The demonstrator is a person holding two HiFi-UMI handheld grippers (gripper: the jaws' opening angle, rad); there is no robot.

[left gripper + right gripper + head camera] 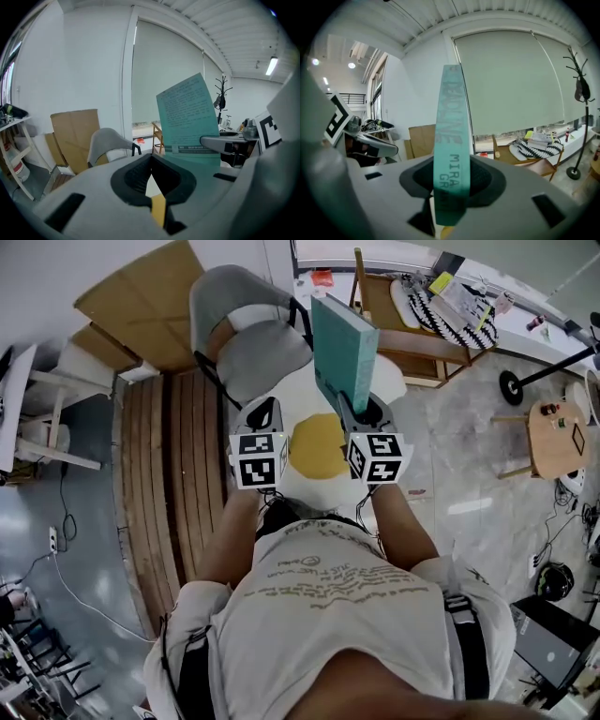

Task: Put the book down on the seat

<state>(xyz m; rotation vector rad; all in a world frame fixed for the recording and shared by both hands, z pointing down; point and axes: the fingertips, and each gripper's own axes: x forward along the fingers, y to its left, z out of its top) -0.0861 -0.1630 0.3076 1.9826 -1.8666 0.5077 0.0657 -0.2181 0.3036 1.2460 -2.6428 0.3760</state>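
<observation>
A teal book (342, 348) stands upright in the air, and my right gripper (362, 409) is shut on its lower end. In the right gripper view its spine (451, 140) rises between the black pads (485, 180). The grey chair (246, 329) stands just ahead and to the left, with its seat (267, 357) bare; the book hangs to the right of the seat, above the floor. My left gripper (266, 412) hangs beside the right one, shut with nothing in it. From the left gripper view the book's cover (190, 115) shows to the right and the chair (105, 143) to the left.
A white rug with a yellow round centre (317, 446) lies under the grippers. A wooden chair (412, 329) with a striped cushion stands at the back right and a small round table (558, 437) at far right. Cardboard sheets (141, 301) lean on the wall; wooden slats (164, 474) lie at left.
</observation>
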